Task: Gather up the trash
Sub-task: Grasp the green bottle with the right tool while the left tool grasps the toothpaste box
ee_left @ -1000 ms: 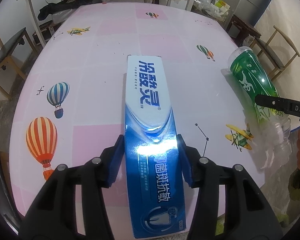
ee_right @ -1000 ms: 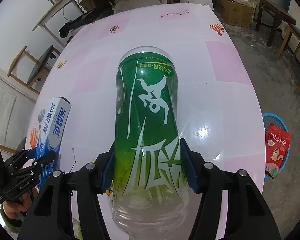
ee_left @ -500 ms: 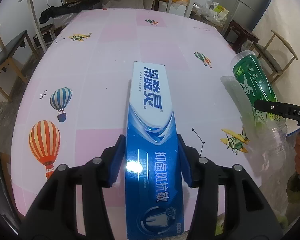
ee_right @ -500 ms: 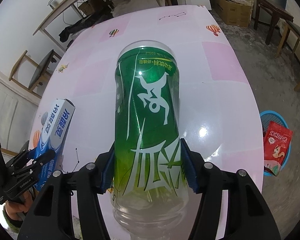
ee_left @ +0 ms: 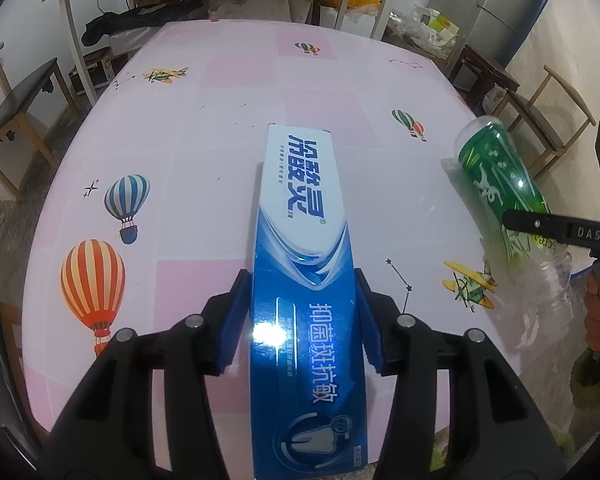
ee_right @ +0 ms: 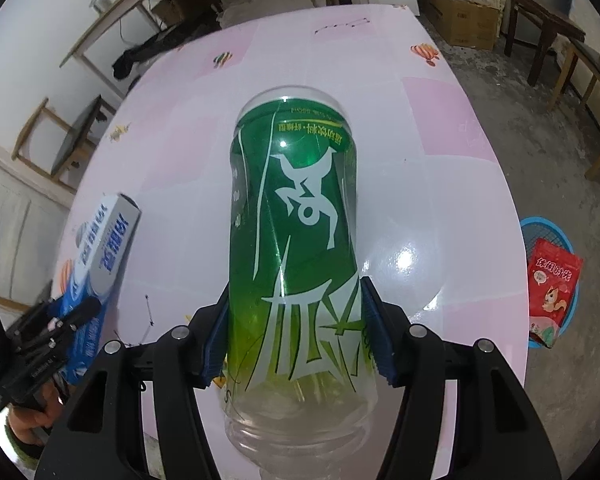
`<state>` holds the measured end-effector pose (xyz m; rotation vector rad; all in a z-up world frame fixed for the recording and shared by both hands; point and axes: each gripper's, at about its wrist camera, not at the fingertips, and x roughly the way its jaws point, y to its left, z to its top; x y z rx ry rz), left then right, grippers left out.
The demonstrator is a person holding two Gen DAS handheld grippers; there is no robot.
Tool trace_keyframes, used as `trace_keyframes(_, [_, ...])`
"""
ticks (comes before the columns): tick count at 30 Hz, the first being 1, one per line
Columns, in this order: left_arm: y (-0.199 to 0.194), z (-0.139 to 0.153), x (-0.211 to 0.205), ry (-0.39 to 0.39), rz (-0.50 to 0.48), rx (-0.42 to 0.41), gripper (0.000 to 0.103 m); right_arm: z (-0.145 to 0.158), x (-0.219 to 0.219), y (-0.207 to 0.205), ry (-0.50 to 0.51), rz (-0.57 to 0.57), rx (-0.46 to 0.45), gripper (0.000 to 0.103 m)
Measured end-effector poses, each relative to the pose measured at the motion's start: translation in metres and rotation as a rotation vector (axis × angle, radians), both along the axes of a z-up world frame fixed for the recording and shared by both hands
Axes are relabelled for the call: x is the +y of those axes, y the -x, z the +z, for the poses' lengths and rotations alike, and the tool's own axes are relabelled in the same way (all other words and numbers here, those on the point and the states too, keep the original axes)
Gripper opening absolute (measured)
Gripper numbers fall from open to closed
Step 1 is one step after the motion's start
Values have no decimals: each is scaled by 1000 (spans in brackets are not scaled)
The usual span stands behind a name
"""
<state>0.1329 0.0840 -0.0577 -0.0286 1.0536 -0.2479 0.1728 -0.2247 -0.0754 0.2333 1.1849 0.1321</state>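
My left gripper (ee_left: pixel 300 276) is shut on a long blue and white toothpaste box (ee_left: pixel 300 200), its blue pads (ee_left: pixel 236 320) pressing both long sides. The box points away from me over the pink table (ee_left: pixel 180 140). In the right wrist view my right gripper (ee_right: pixel 295 286) is shut on a clear plastic bottle with a green label (ee_right: pixel 296 200), base away from me and neck toward the camera. The same bottle (ee_left: pixel 496 172) shows at the right of the left wrist view, and the box (ee_right: pixel 108 232) at the left of the right wrist view.
The round table wears a pink cloth with balloon and plane prints. On the floor to the right stands a blue basket (ee_right: pixel 540 224) with a red snack packet (ee_right: pixel 552 280) in it. Wooden chairs (ee_left: pixel 16 96) ring the table, and a cardboard box (ee_right: pixel 460 20) sits beyond it.
Both grips stay as they were. The views have shifted only slightly, with the table sitting a little lower in the pictures.
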Motion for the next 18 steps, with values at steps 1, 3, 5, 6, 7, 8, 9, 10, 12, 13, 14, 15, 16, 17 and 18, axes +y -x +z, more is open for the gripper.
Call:
trace_keyframes(1, [0,0,0,0,1,1,48,-1,2,1,11,10,3,60])
trace_keyframes(3, [0,0,0,1,4,2,48,-1,5,2,31,30,8,64])
trace_keyframes(5, [0,-1,0,0,4,2,48,-2,8,4,56,49,11,66])
trace_keyframes(6, [0,-1,1,0,5,3,48,-3,10,6,69,57,12,66])
trace_keyframes(7, [-1,-1,0,0,6,3,48,-3,10,7,74,64,13,66])
trace_keyframes(8, [-1,-1,0,0,6,3,48,-4,11,8,79,70,13,66])
trace_keyframes(9, [-1,-1,0,0,6,5,48,-4,12,9,84,76,12,66])
trace_keyframes(10, [-1,-1,0,0,7,5,48,-4,13,10,92,82,9,66])
trace_keyframes(12, [-1,-1,0,-2,9,2,48,-4,14,12,97,86,4,64])
trace_keyframes(13, [0,-1,-1,-1,10,1,48,-4,15,12,94,87,2,62])
trace_keyframes(14, [0,0,-1,0,11,0,48,-4,14,13,95,85,0,62])
trace_keyframes(15, [1,0,-1,1,13,-1,48,-4,14,13,94,83,-1,62])
trace_keyframes(16, [1,1,-1,2,15,-3,48,-3,13,14,90,78,-2,62])
trace_keyframes(17, [2,1,-1,3,16,-4,48,-3,11,14,82,70,-1,61])
trace_keyframes(18, [2,1,-2,5,16,-5,48,-3,10,14,74,64,-1,61])
